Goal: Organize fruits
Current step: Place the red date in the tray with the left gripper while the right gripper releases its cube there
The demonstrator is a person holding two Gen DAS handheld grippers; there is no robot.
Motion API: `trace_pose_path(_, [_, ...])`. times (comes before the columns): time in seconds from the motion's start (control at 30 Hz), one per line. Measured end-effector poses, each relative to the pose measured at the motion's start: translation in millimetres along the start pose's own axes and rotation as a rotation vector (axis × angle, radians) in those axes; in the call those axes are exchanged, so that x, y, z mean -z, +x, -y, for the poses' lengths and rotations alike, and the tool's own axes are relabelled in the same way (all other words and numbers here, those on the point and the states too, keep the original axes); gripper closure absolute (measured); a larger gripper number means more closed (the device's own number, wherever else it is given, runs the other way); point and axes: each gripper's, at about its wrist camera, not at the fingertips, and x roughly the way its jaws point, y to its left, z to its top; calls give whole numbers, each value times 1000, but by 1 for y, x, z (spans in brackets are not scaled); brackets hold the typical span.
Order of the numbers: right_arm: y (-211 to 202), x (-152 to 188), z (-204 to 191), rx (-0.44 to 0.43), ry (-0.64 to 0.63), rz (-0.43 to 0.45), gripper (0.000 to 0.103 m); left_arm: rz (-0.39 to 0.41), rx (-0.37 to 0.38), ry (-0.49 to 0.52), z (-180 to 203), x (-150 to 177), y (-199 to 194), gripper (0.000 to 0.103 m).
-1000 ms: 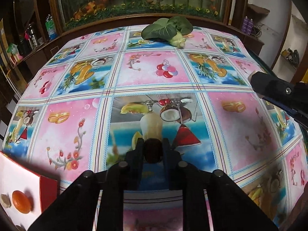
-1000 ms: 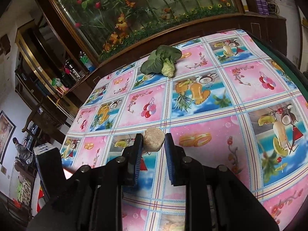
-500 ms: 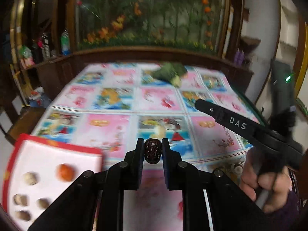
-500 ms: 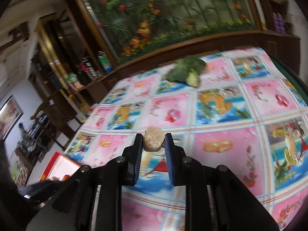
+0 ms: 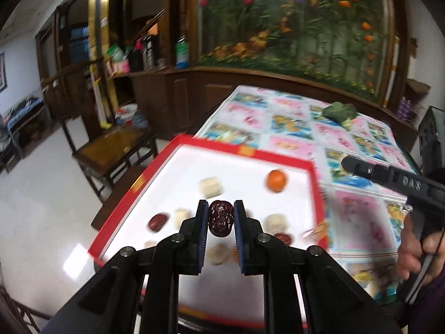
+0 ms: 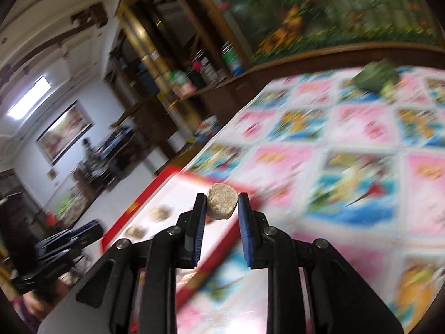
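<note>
Over the tray (image 5: pixel 281 159) | left gripper (image 5: pixel 221 218) clamps date (image 5: pixel 220 220), above the tray's middle, nearer | right gripper (image 6: pixel 222 205) clamps beige lump (image 6: pixel 222 201), at the tray's corner, tray ahead-left

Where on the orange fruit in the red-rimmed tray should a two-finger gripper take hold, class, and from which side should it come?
Grip the orange fruit across its widest middle, coming down from above. It looks round, so any lower or higher grip would likely slip off the curve. It lies near the tray's far right corner with bare white floor around it, so the fingers should fit on either side.
</note>
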Motion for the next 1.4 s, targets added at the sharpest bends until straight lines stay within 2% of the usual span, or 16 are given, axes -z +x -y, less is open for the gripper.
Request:
trace_pose_path(0.1, [26, 10, -28, -31, -22, -68, 78, -8, -20, 7, -8, 8, 6, 87])
trace_pose_path(0.23, [51, 12, -60, -19, -88, -106, 78, -14, -15, 20, -12, 15, 12, 87])
trace_pose_path(0.37, [78, 15, -75, 35, -124, -171, 78, -42, -24, 22, -15, 12, 32, 87])
trace_pose_path(0.43, [95, 17, -77, 76, -123, -224, 78, -67, -53, 28, -17, 9, 44, 87])
trace_pose_path(0.53, [114, 22, -74, 112, -99, -286, 78, -83, -51, 20, -18, 5, 53, 87])
trace_pose_path(0.7, [127, 24, -72, 175, -108, -314, 78, -90, -104, 50, -15, 4, 59, 87])
trace_pose_path(0.83, [133, 27, -68, 187, -93, -339, 78, -83, -120, 60, -13, 3, 59, 86])
trace_pose_path(1.07, [122, 27, -69, 184, -77, -321, 77, -82, -124, 53, -8, 6, 55, 86])
trace_pose_path(1.13, [112, 26, -67, 168, -67, -304, 77, -64, -139, 49, -7, 6, 48, 78])
trace_pose_path(1.2, [97, 26, -66, 144, -54, -272, 77, -35, -149, 57, -4, 6, 39, 60])
trace_pose_path(1.27, [77, 25, -69, 128, -59, -221, 75, 4, -151, 55, -2, 7, 25, 50])
trace_pose_path(1.3, [68, 25, -70, 126, -67, -194, 70, 25, -156, 56, -1, 8, 18, 44])
trace_pose_path(1.4, [36, 26, -76, 137, -89, -94, 54, 70, -166, 62, 5, 11, -1, 35])
